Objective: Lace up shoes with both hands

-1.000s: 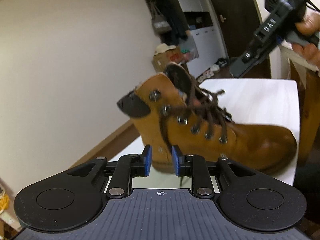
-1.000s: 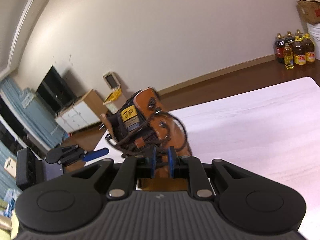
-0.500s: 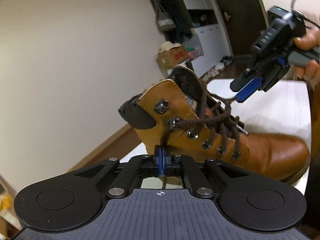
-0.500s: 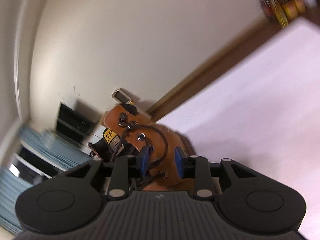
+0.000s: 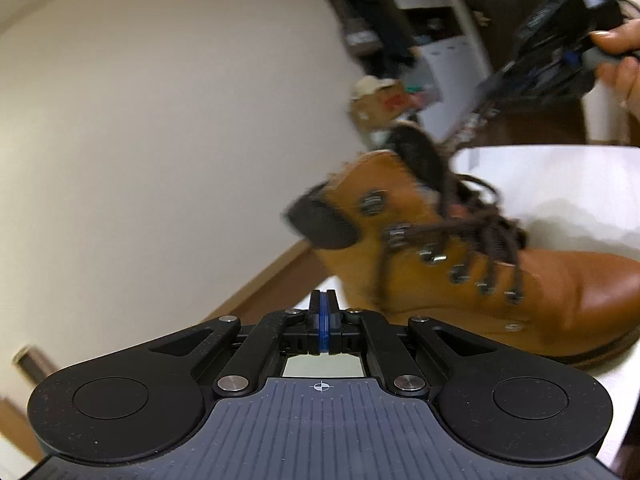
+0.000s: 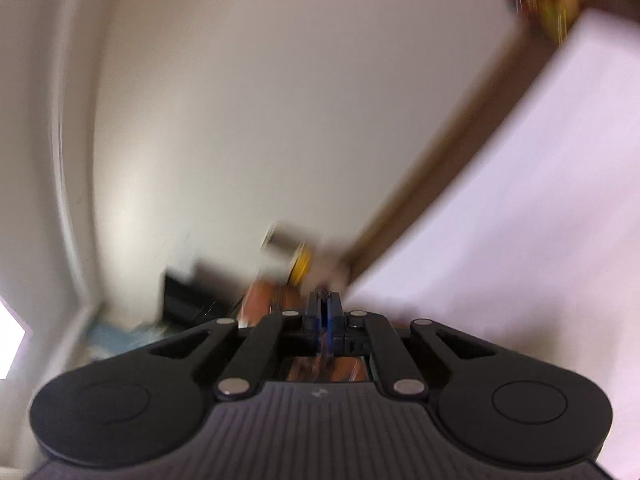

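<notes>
Both grippers, left gripper (image 5: 320,312) and right gripper (image 6: 325,316), are clamped shut; whether either pinches the lace (image 5: 476,236) is blurred. Pulling could topple the boot (image 5: 460,280).

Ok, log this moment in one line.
left gripper: shut, near boot heel | right gripper: just closed, contents blurred | lace: crossed over eyelets | boot: on table

Soft indoor light falling evenly, boot (image 5: 460,256) smearing slightly with motion, its shadow lying on the white table (image 5: 560,184), right wrist view blurring heavily, fisheye bending walls at edges
</notes>
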Available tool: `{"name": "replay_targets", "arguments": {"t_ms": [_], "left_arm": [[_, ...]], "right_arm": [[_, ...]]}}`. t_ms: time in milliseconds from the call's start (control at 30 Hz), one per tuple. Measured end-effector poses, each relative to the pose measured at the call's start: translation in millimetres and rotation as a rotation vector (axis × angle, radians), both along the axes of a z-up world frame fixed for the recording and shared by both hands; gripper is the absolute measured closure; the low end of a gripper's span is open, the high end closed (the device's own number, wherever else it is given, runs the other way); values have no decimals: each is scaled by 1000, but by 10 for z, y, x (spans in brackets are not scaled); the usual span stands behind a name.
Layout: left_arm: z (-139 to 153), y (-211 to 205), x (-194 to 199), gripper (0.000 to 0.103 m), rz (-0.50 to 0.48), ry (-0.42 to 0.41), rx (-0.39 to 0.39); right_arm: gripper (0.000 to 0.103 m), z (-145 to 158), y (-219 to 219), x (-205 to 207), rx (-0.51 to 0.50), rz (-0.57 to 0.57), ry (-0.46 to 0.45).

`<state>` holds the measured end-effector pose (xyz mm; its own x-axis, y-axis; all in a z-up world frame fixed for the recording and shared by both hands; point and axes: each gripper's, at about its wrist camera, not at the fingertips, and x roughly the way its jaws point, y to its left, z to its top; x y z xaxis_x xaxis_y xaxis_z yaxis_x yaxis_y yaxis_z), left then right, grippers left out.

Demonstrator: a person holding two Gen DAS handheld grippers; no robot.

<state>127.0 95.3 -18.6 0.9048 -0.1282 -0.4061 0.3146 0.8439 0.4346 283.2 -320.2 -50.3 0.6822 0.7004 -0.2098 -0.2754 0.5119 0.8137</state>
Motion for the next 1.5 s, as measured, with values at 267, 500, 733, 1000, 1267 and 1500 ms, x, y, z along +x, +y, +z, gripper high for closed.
{"name": "replay_targets", "arguments": {"t_ms": [267, 500, 733, 1000, 1267, 1500], "left_arm": [[-75, -59, -156, 97, -78, 51, 6], [41, -152, -46, 93, -112, 18, -50], [28, -133, 120, 101, -98, 41, -87], [-29, 2, 144, 102, 2, 1, 3], [32, 159, 17, 102, 34, -6, 6], [-38, 258, -164, 102, 29, 11, 24]], "right_arm": [[102, -15, -83, -216, -213, -7, -37], [87, -293, 185, -311, -232, 129, 40], [87, -488, 380, -378, -297, 259, 90], [87, -673, 766, -407, -656, 312, 44], [100, -700, 834, -661, -685, 346, 10], [100, -746, 1202, -936, -626, 452, -9]]}}
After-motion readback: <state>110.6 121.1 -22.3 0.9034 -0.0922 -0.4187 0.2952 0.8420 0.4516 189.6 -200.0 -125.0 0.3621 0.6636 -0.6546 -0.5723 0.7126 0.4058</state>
